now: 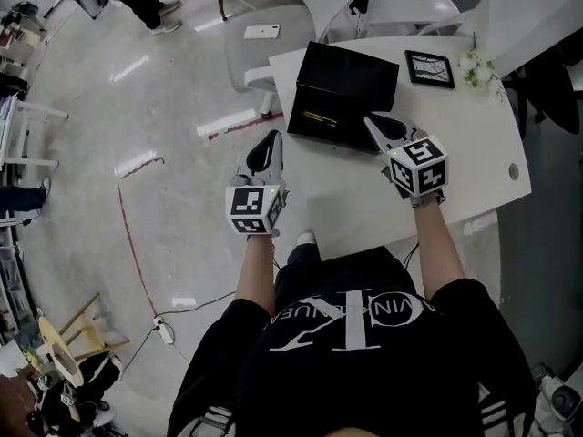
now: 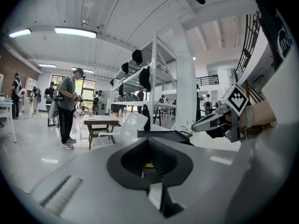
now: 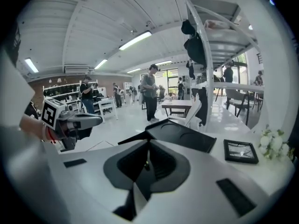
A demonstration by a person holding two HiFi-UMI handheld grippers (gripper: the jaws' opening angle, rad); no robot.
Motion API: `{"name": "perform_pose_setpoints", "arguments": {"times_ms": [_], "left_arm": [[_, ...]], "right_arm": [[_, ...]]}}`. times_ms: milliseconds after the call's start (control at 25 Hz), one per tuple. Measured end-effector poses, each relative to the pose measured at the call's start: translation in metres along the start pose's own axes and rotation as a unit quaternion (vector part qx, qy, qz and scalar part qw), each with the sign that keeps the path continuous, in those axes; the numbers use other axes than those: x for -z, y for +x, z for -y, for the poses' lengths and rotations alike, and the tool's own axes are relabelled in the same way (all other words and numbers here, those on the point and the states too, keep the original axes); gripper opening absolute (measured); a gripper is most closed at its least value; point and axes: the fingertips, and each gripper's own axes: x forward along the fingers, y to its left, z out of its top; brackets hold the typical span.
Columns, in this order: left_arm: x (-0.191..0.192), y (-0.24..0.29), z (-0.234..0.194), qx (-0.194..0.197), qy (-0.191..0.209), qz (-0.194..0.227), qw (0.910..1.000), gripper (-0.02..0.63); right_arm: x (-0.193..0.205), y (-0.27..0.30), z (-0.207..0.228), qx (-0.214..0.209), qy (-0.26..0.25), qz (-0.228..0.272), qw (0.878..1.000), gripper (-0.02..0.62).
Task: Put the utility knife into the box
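Note:
An open black box (image 1: 339, 87) sits at the back left of the white table (image 1: 474, 153), lid tipped up behind it. The yellow utility knife (image 1: 318, 116) lies inside the box, near its front wall. My left gripper (image 1: 271, 138) is shut and empty, hovering off the table's left edge beside the box. My right gripper (image 1: 375, 123) is shut and empty, tips just right of the box's front corner. In the left gripper view the jaws (image 2: 148, 141) meet, facing the box (image 2: 163, 134). In the right gripper view the right gripper (image 3: 149, 141) points at the box (image 3: 182, 135).
A small black picture frame (image 1: 429, 68) and a sprig of white flowers (image 1: 475, 66) lie at the table's back right. White chairs (image 1: 273, 25) stand behind the table, one with a phone (image 1: 261, 32) on it. Red tape (image 1: 132, 244) marks the floor at left.

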Motion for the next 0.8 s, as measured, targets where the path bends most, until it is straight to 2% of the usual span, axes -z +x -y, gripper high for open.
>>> {"name": "perform_pose_setpoints", "arguments": {"times_ms": [280,800], "left_arm": [[-0.017,-0.003,-0.007,-0.009,0.005,0.016,0.9998,0.011],[-0.031,-0.009,-0.014,-0.016,0.021,0.032,0.9991,0.011]], "right_arm": [[-0.019,-0.011,0.001,0.008,0.003,0.049,0.999,0.025],[-0.035,-0.024,0.000,0.019,-0.001,0.106,0.994,0.025]]}}
